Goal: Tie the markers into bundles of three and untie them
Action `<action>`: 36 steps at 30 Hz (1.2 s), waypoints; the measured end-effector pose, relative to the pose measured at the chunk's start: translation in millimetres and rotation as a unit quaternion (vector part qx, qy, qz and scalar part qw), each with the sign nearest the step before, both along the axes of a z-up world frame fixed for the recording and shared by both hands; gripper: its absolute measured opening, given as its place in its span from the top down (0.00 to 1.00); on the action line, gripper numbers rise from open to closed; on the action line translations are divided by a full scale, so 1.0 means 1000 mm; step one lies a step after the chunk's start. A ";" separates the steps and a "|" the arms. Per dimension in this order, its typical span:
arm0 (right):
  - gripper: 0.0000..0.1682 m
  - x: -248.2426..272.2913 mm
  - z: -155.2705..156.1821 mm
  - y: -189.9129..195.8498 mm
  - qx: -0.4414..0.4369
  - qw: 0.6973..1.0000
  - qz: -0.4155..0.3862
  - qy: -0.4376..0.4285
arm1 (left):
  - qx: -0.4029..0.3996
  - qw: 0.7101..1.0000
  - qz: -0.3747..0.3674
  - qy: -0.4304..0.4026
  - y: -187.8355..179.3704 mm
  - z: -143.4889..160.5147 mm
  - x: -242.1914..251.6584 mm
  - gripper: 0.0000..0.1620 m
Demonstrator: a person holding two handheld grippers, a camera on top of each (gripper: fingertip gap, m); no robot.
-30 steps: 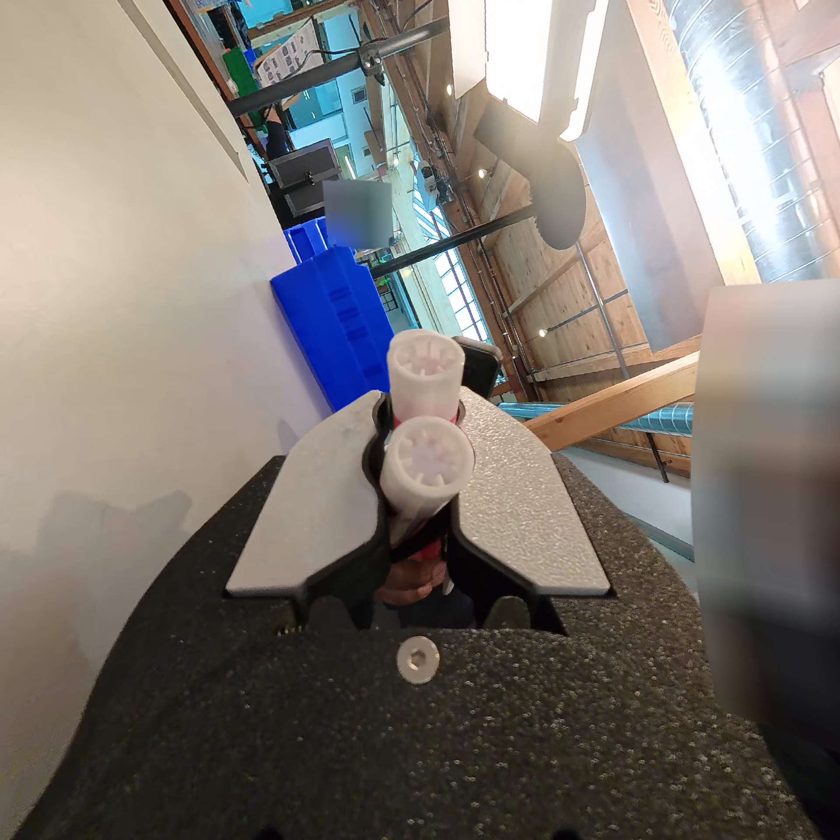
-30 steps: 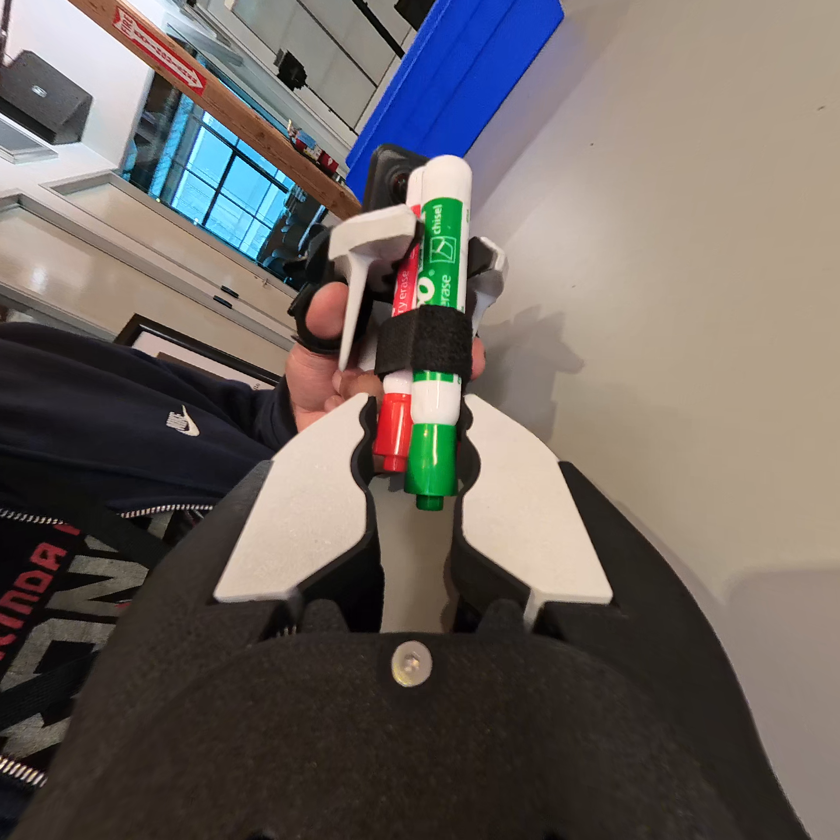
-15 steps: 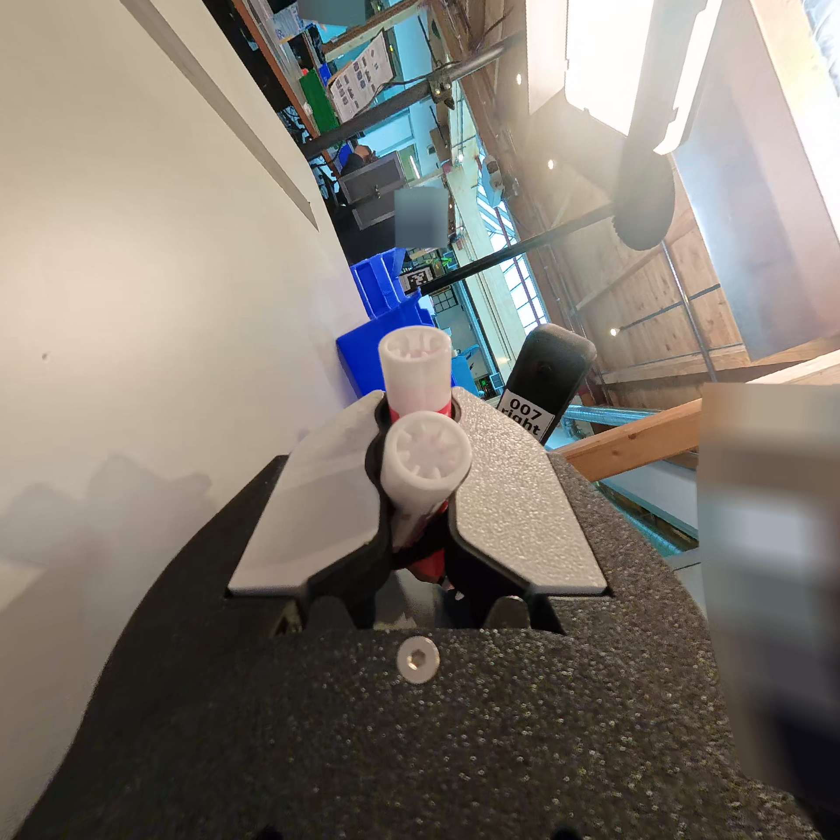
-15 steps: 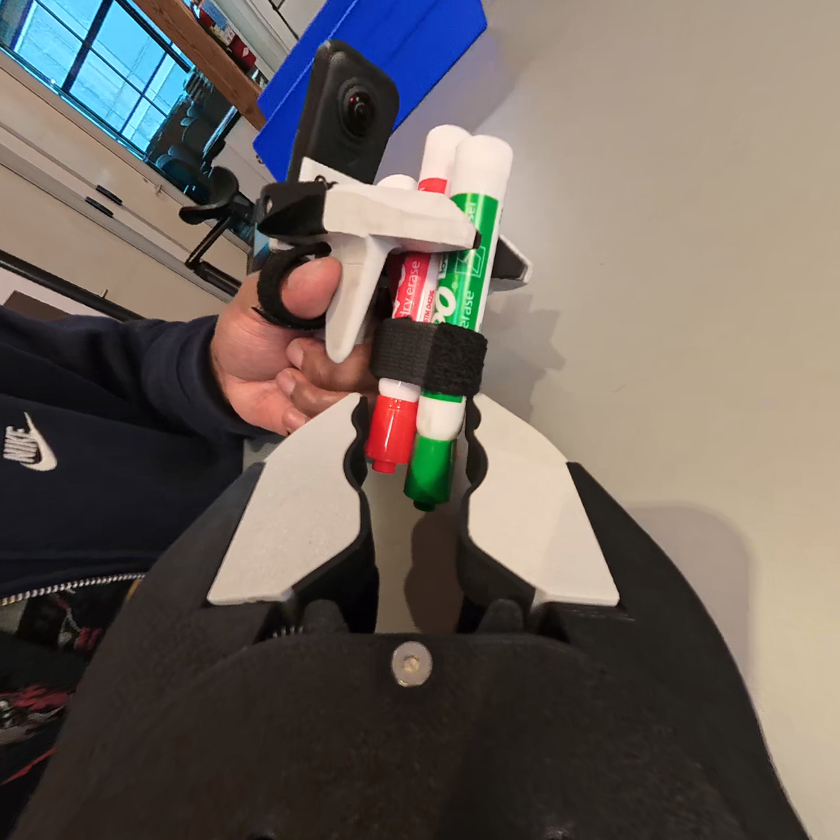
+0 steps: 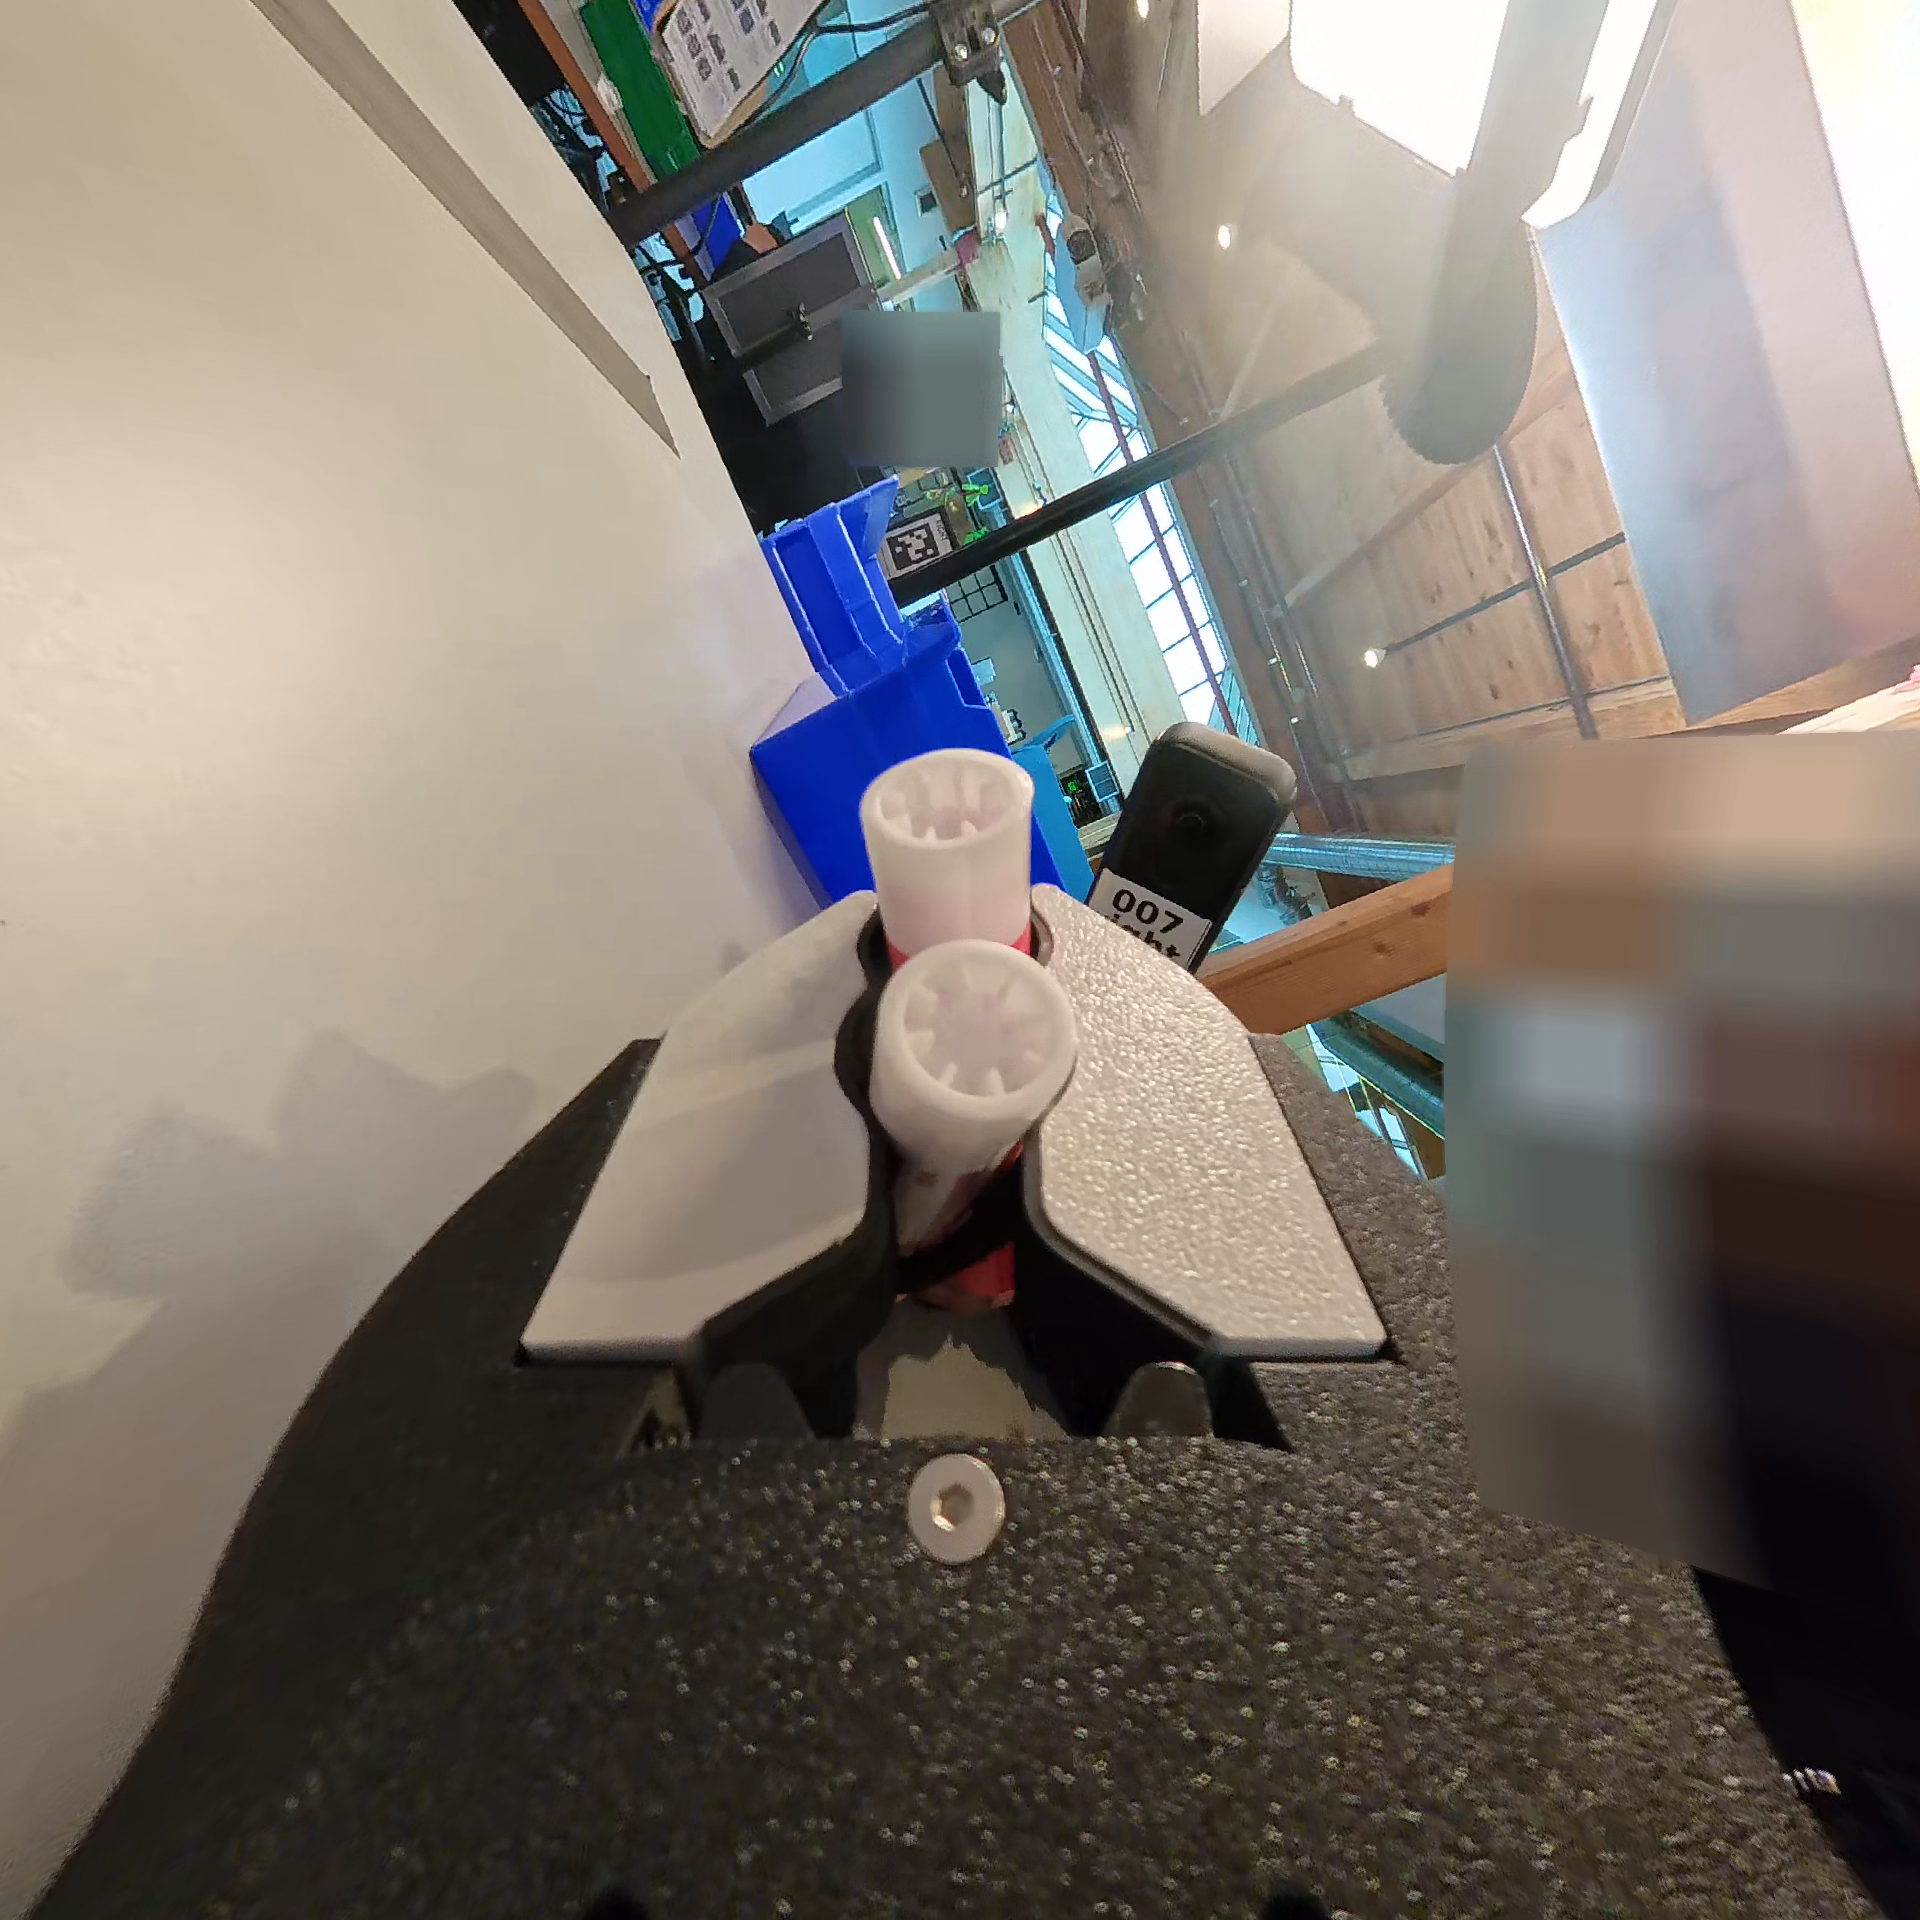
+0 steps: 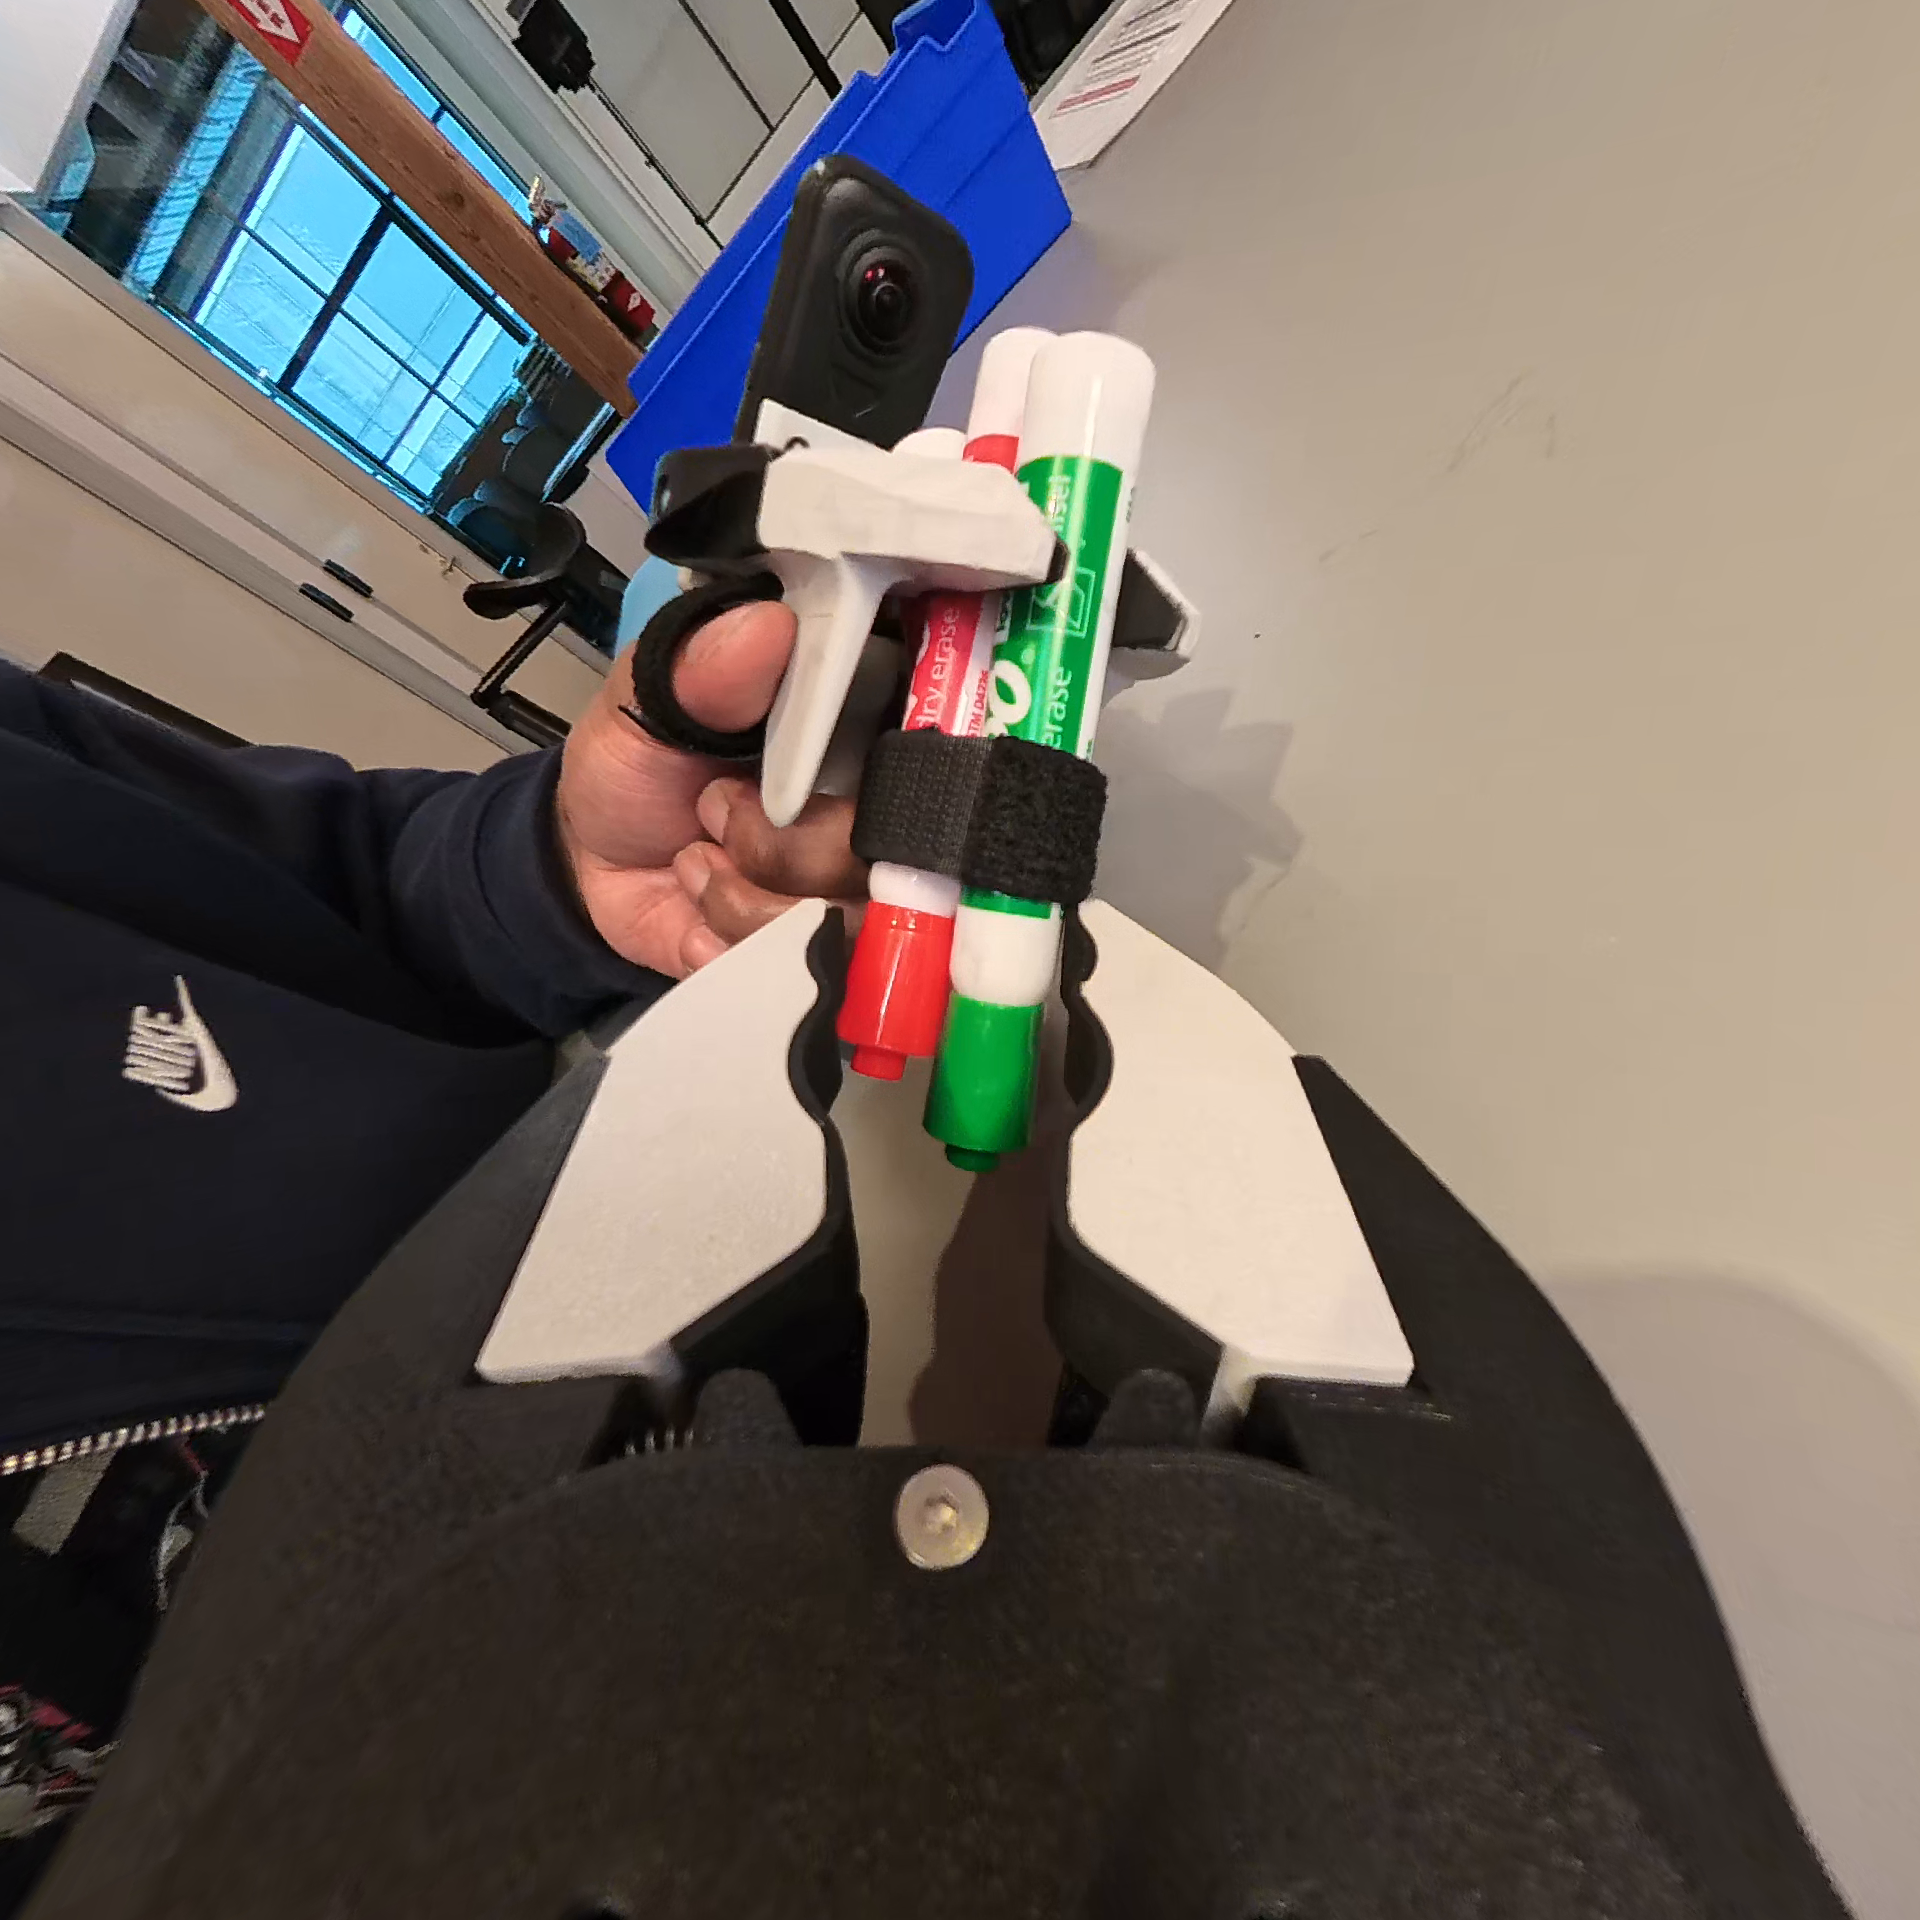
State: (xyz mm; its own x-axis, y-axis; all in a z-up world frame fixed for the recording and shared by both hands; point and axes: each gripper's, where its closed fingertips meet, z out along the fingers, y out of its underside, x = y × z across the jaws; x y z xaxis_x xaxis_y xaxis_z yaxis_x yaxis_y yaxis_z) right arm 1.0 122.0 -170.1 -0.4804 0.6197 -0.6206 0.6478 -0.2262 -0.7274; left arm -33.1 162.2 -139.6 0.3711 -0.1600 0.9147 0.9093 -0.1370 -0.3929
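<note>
Left tool (image 5: pixel 951 997) clamped on strapped markers (image 6: pixel 997 727) with printed barrels; right tool (image 6: pixel 951 1018) spread wide.

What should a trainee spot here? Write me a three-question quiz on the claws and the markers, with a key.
1. True or false: the right claw is clamped on the marker bundle.
2. Choose one: the black strap sits (A) between the left claw and the caps, (B) at the white butt ends, (C) loose on the table.
3. Fill in: the cap reaching farthest between the right claw's fingers is ___.

Key
1. False: its fingers stand apart, and the left claw holds the bundle.
2. A.
3. Green: the green cap hangs lower than the red one.
</note>
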 end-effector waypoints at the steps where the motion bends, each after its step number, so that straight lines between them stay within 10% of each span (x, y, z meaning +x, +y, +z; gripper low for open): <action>1: 0.77 0.000 0.000 0.000 -0.003 1.000 0.002 -0.001 | 0.002 1.000 -0.001 0.000 0.000 0.000 0.001 0.86; 36: 0.78 0.002 0.000 0.000 -0.021 1.000 0.010 -0.014 | -0.014 0.999 -0.023 0.025 -0.007 -0.004 0.007 0.86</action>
State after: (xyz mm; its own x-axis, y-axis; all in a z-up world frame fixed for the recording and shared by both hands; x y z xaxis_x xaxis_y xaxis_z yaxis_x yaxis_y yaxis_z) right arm 3.3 122.3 -170.3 -0.4746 0.5831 -0.6593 0.6731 -0.2422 -0.6988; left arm -26.3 155.7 -143.6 0.4096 -0.1518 0.8996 0.8810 -0.1900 -0.4332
